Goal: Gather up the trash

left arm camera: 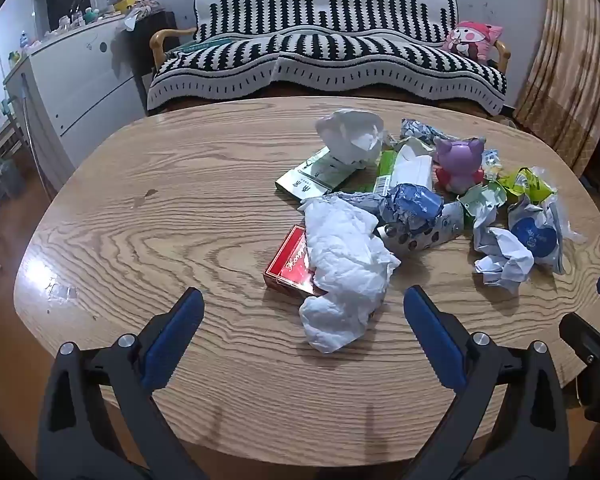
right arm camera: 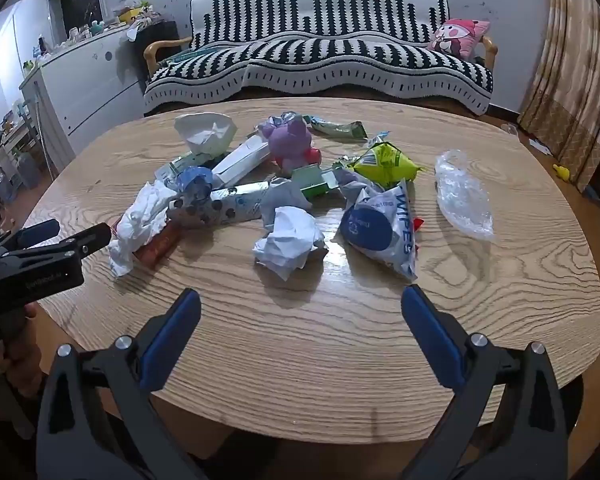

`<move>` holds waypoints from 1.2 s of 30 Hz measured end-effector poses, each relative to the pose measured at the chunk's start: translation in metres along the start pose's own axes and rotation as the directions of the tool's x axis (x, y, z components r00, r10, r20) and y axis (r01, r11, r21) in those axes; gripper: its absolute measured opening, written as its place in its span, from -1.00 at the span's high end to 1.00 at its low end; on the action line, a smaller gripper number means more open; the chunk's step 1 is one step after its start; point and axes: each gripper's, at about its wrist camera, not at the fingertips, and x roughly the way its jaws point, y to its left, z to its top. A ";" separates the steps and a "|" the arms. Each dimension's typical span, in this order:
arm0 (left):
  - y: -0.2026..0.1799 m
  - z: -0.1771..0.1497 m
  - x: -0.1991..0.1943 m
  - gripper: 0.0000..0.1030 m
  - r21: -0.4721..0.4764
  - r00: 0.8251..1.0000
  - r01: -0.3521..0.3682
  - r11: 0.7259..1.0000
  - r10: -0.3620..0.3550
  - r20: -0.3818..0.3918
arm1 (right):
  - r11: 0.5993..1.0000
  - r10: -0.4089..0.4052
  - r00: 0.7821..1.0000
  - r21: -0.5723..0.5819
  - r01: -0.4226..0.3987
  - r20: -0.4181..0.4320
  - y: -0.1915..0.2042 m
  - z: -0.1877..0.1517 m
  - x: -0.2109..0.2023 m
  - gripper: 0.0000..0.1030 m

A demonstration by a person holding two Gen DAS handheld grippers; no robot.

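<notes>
A heap of trash lies on the wooden table (left arm camera: 140,240). In the left wrist view my left gripper (left arm camera: 303,300) is open and empty, just in front of a crumpled white tissue (left arm camera: 344,264) that lies over a red box (left arm camera: 290,266). In the right wrist view my right gripper (right arm camera: 300,300) is open and empty, just short of a crumpled paper ball (right arm camera: 290,240). A wipes pack (right arm camera: 384,228), a yellow-green wrapper (right arm camera: 384,162), a clear plastic bag (right arm camera: 462,194) and a purple toy figure (right arm camera: 290,144) lie around it.
A sofa with a black-and-white striped cover (left arm camera: 328,48) stands behind the table, with a pink cushion (left arm camera: 474,40) on it. A white cabinet (left arm camera: 80,80) is at the left, a curtain (left arm camera: 572,60) at the right. The left gripper shows at the right wrist view's left edge (right arm camera: 76,236).
</notes>
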 end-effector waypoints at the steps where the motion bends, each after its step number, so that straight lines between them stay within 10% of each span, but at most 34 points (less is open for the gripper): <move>1: 0.000 0.000 0.000 -0.89 0.004 1.000 0.000 1.000 0.000 0.000 | 1.000 0.004 1.000 0.003 -0.004 0.009 0.000 0.000 0.000 -0.89; 36: -0.003 -0.001 0.000 -0.89 0.028 1.000 -0.027 0.999 0.027 0.007 | 1.000 0.010 1.000 0.008 -0.010 0.002 -0.001 -0.001 0.000 -0.89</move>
